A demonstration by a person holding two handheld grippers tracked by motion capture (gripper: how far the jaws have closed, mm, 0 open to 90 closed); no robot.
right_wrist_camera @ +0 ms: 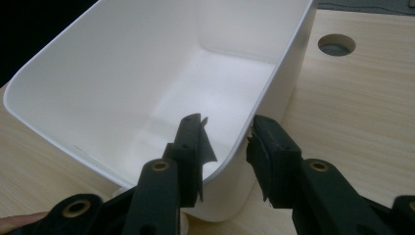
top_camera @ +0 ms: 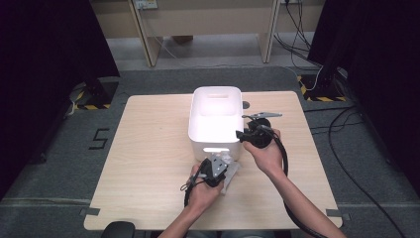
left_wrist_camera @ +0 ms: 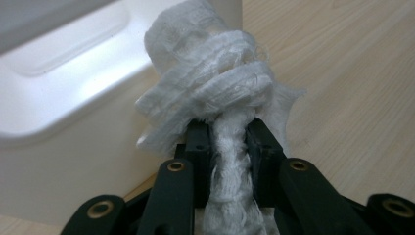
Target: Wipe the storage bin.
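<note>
gripping the white cloth [left_wrist_camera: 215, 93] tight in my left claw [left_wrist_camera: 229, 142] just beside the white bin [top_camera: 215, 126], i should lift it over the near wall while my right claw [right_wrist_camera: 227, 147], part open, straddles the bin's rim untouched.

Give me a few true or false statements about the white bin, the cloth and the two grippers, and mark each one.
1. The left gripper is shut on a white cloth. True.
2. The cloth already lies inside the white bin. False: it is outside, by the bin's near wall, in the left gripper.
3. The right gripper has one jaw inside the bin and one outside its wall. True.
4. The bin holds several items. False: what shows of its inside is bare.
5. The bin stands on a wooden table. True.
</note>
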